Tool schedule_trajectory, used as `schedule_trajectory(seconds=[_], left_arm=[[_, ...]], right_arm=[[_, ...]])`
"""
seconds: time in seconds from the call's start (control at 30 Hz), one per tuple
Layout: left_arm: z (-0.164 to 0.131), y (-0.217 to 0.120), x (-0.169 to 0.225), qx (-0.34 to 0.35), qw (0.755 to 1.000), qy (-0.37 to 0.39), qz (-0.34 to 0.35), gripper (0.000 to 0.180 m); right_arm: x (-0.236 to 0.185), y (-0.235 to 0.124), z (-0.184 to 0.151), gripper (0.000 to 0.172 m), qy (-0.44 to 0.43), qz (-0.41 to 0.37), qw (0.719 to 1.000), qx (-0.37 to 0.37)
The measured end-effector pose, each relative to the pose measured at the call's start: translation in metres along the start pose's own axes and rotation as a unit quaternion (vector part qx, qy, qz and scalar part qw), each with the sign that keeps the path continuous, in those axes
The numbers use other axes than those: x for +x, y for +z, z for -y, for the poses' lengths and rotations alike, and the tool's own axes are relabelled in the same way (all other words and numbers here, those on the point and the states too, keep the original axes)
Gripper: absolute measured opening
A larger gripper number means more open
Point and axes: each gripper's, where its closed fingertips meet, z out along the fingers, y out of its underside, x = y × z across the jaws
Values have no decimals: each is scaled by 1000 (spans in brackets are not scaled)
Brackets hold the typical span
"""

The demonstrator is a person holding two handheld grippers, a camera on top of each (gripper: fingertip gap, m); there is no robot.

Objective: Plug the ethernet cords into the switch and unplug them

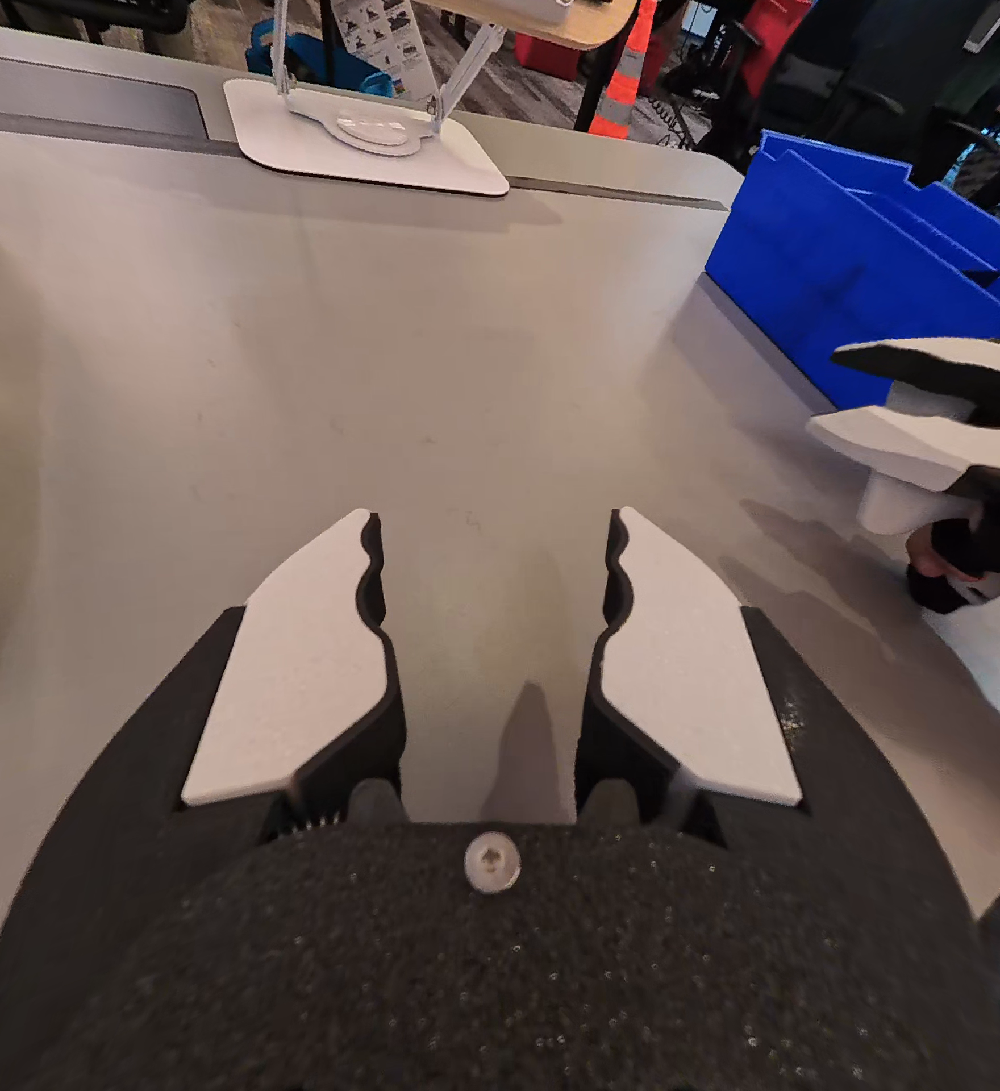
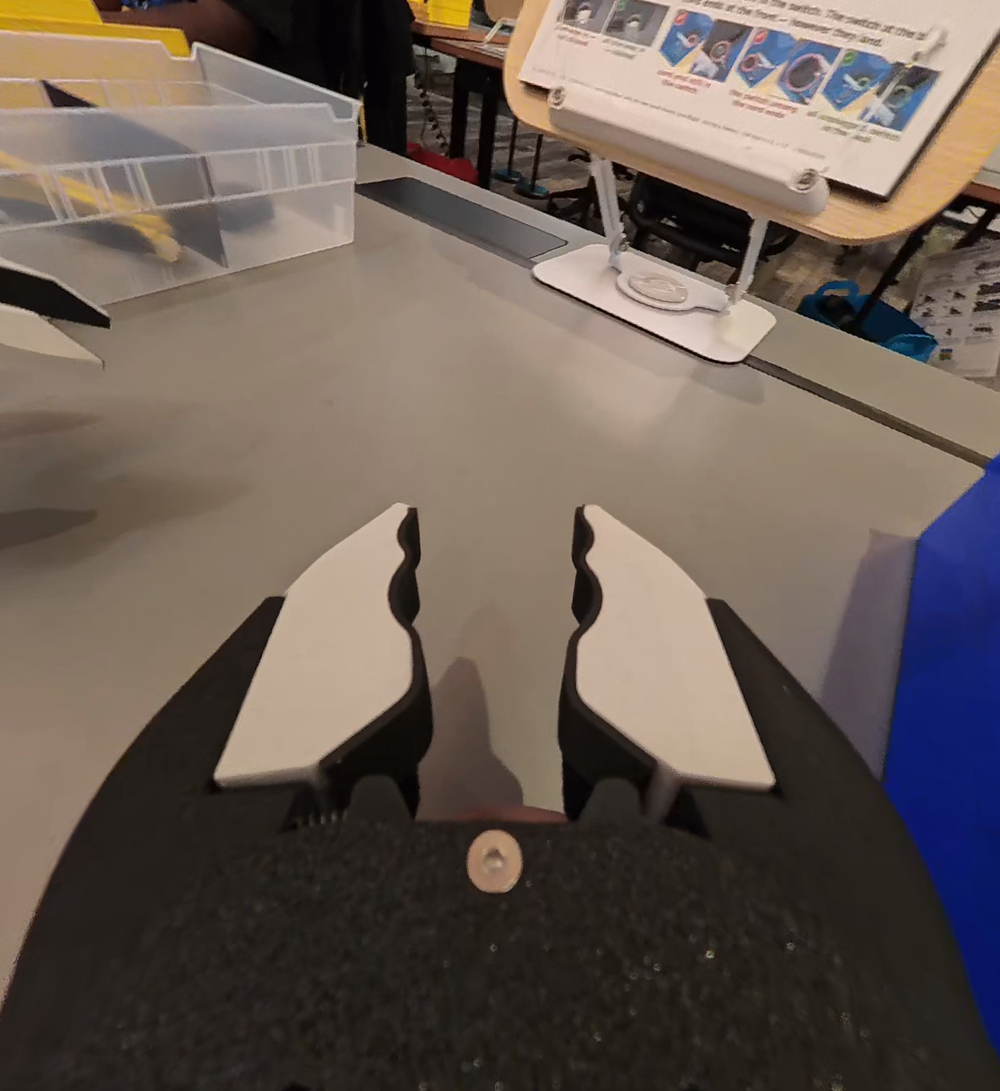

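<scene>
Here the grey bench (image 1: pixel 427 354) fills both views. Only the right wrist view shows the clear bin (image 2: pixel 161 177) at far left, with yellow cords (image 2: pixel 131 218) and a dark shape inside, blurred; whether that is the switch cannot be told. The left wrist view shows more of the blue bin (image 1: pixel 840 265) and, beneath the document stand's white base (image 1: pixel 368 141), none of its sheet. Left tongs (image 1: pixel 493 519) wide apart, bare. Right tongs (image 2: pixel 496 513) narrower, also bare, over bare bench.
</scene>
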Motion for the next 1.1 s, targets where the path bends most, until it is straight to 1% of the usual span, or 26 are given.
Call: schedule_trajectory(seconds=[0.1,0.2,0.3,0.37,0.4,0.43,0.47,0.5,0.53,0.6,0.63,0.7,0.73,0.77,0.83,0.9,0.97,1.03,1.1], left_arm=[[4,-3,2,12,1000,-1,-7,72],[5,-5,-2,16,999,28,7,72],[8,-8,-4,24,998,48,16,72],[10,-11,-4,22,999,37,13,69],[14,-15,-2,15,1000,20,3,66],[25,-21,1,8,1000,8,-11,66],[43,-28,-3,4,1000,11,-14,69],[63,-34,-15,-10,1000,25,1,69],[82,-40,-35,-37,998,40,27,70],[117,-49,-83,-114,989,56,78,79],[133,-50,-111,-147,981,65,105,80],[166,-42,-173,-183,966,73,170,71],[177,-33,-205,-200,957,66,202,61],[181,-21,-233,-224,948,51,221,56],[166,5,-278,-301,924,15,235,57],[137,29,-305,-376,899,-26,222,57],[110,48,-311,-428,881,-81,184,63],[97,62,-311,-445,874,-119,153,77],[89,67,-319,-462,863,-113,168,77]], right_arm=[[-5,7,3,48,-13,21,1000,-13],[-8,12,10,49,-5,36,999,-4],[-6,11,8,50,-9,34,999,-7],[-5,8,5,51,-6,30,999,-9],[-4,5,4,51,-1,31,999,-7],[-4,3,4,51,4,33,999,-6],[-4,2,4,51,8,34,999,-7],[-3,1,5,51,12,32,999,-6],[-2,1,6,51,15,32,999,-4],[-5,0,7,51,19,43,999,0],[-7,1,6,51,16,47,999,-2],[-9,2,2,51,7,49,999,-8],[-11,1,1,51,6,51,999,-10],[-13,1,1,51,8,55,998,-9],[-17,-1,4,51,14,62,998,-4],[-20,-2,4,51,13,65,998,-4],[-23,-2,3,51,10,69,998,-7],[-27,-2,2,51,6,75,997,-9],[-30,-2,1,50,-1,77,997,-12]])
